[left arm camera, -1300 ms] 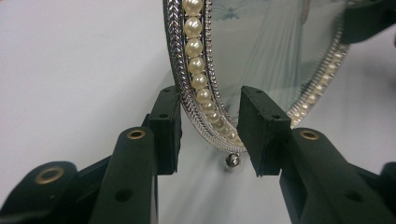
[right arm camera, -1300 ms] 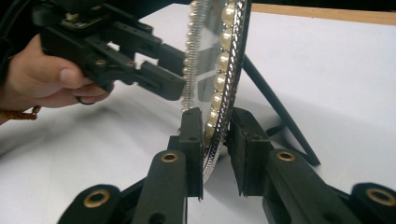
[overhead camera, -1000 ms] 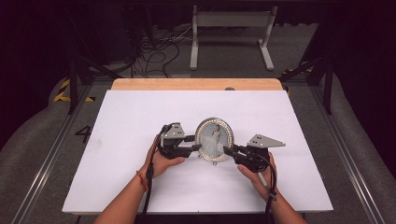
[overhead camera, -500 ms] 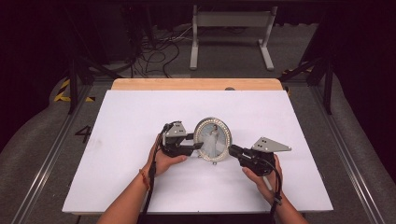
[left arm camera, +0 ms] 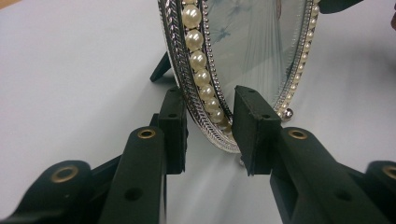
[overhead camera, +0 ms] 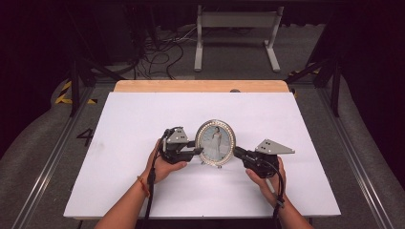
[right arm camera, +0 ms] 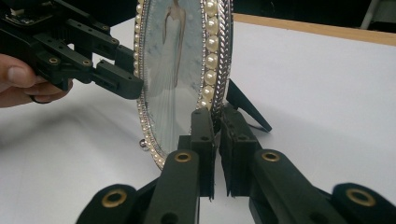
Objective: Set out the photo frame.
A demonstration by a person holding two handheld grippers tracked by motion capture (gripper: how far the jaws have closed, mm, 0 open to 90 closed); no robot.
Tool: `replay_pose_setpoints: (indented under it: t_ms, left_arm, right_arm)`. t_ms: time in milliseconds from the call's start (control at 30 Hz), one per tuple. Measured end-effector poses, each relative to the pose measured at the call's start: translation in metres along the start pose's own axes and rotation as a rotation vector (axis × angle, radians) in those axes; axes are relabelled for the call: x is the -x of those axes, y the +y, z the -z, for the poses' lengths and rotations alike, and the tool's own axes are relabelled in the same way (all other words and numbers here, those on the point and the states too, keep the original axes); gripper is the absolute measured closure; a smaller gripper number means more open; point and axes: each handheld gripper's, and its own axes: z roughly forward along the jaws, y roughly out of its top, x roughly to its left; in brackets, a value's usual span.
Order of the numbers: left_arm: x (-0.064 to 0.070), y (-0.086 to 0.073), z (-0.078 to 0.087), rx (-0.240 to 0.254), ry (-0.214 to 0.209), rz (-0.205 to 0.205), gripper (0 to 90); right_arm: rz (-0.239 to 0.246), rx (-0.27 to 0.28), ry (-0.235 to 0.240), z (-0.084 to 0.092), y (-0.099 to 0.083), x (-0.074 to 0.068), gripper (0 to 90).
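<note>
Here we pinch the oval photo frame upright: our right gripper clamps its pearl rim, while our left gripper, jaws just closing, straddles the opposite rim, not yet pressing. It stands mid-table, nearer our edge. Next, likely, steadying before letting go.

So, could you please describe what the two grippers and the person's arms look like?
Both grippers, left gripper and right gripper, are black with brass-coloured rivets; each trails a black cable. The right carries a grey three-cornered plate. Forearms are bare, with a red band on the left wrist.
</note>
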Motion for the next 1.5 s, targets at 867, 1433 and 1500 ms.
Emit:
replay_pose_setpoints:
  t_ms: [867, 1433, 1500]
  left_arm:
    - [0.006, -0.003, 0.011, 0.017, 0.029, -0.015, 68.1]
    - [0.008, -0.005, 0.013, 0.02, 0.033, -0.008, 68.9]
    - [0.008, -0.005, 0.013, 0.021, 0.034, -0.01, 68.9]
  right_arm:
    - [0.014, -0.011, -0.016, -0.009, 0.002, 0.001, 84.2]
    - [0.029, -0.025, -0.018, -0.013, 0.004, 0.002, 84.4]
    - [0.027, -0.026, -0.017, -0.013, 0.004, 0.002, 84.5]
